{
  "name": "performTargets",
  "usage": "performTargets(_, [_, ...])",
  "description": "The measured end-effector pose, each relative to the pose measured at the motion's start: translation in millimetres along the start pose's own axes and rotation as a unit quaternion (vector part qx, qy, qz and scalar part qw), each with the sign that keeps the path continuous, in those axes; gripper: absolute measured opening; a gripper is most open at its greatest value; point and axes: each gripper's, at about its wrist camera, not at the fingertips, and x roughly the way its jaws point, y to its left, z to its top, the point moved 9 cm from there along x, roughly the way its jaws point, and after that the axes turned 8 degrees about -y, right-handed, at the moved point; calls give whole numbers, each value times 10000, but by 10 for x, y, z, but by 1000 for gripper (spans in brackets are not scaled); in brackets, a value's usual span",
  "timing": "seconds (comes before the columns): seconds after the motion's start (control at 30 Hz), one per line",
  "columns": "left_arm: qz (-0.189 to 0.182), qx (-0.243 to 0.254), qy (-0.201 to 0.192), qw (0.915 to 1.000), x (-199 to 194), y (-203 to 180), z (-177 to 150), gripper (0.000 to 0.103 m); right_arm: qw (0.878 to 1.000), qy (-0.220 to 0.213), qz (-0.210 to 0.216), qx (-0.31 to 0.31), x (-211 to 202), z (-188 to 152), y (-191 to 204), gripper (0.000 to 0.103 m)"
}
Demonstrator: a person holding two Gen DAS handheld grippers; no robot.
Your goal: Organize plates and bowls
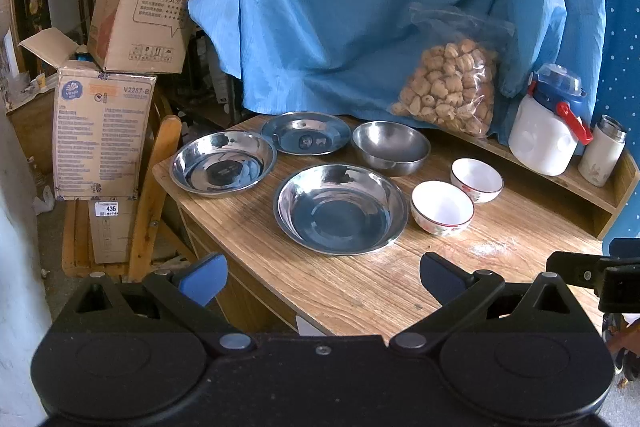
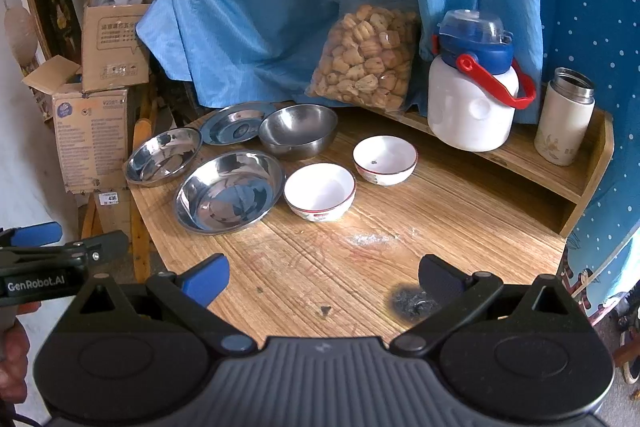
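The left gripper [image 1: 323, 281] is held wide open and empty above the near edge of the tabletop [image 1: 360, 291], with the large steel plate [image 1: 340, 209] lying just beyond its fingers. The right gripper [image 2: 323, 281] is likewise spread wide, nothing being held or touched, over bare wood near a burnt mark [image 2: 408, 301]; the dishes are set well ahead of it. To the right of the large plate a white bowl [image 1: 442, 207] is placed, with a second white bowl [image 1: 477, 179] just behind it. Toward the far left corner a steel dish [image 1: 223, 163] and a flatter steel plate [image 1: 306, 133] are seen, and beside these a deep steel bowl [image 1: 391, 147]. On a raised wooden shelf [image 1: 600, 187] along the far edge a bag of snacks [image 1: 452, 87], a white jug [image 1: 548, 123] and a flask [image 1: 602, 151] are kept. A blue cloth [image 1: 340, 7] is hung behind, and cardboard boxes [image 1: 120, 67] are stacked at the left.
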Motion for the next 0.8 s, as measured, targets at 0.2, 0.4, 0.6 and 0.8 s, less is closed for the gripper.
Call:
performTargets(0.2, [-7, 5, 19, 10000, 12, 6, -7, 102, 10000, 21, -19, 12, 18, -2, -10, 103])
performTargets(0.4, [2, -10, 35, 10000, 25, 15, -11, 102, 10000, 22, -44, 14, 30, -3, 2, 103])
performTargets(0.6, [1, -12, 35, 10000, 28, 11, -14, 102, 10000, 25, -45, 2, 26, -7, 15, 103])
performTargets(0.8, [-11, -8, 33, 10000, 35, 10, -22, 102, 10000, 26, -53, 2, 16, -19, 33, 103])
